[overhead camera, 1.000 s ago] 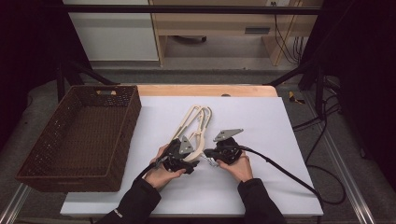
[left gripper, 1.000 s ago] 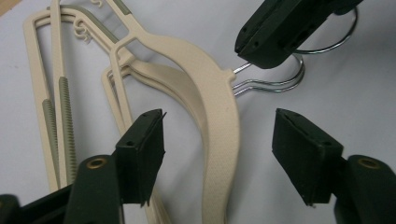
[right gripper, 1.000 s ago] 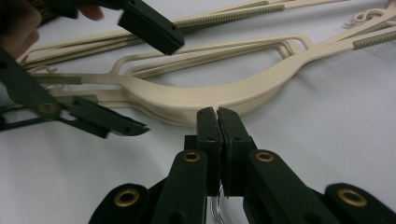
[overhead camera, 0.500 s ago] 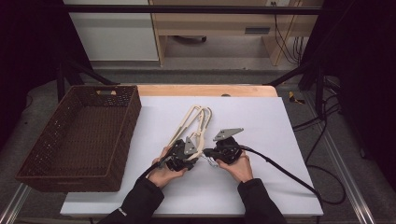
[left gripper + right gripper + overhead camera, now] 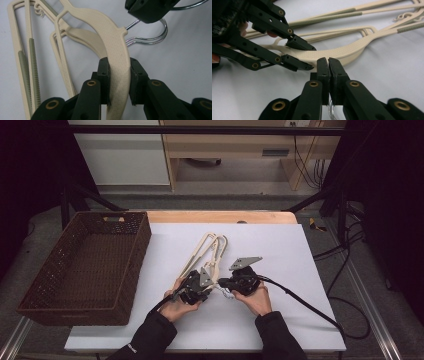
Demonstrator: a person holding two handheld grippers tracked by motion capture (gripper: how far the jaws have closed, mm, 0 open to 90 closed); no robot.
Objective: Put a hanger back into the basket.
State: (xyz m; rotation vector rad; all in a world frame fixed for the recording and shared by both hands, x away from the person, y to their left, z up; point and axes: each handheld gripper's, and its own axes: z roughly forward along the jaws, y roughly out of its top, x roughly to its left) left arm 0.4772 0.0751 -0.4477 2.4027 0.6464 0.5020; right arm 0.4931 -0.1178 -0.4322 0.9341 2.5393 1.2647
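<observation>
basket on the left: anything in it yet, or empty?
Empty. The high view shows the basket's bare woven floor; the hangers lie on the table, one gripped by the left gripper.

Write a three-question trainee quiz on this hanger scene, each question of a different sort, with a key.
1. True or false: the left tongs are clamped on a cream hanger.
2. What lies between the jaws of the right tongs? A) the hanger's metal hook B) a basket handle C) a cloth
3. On which side of the white table, seen from above, does the brown basket stand?

Key: 1 true; 2 A; 3 the left side.
</observation>
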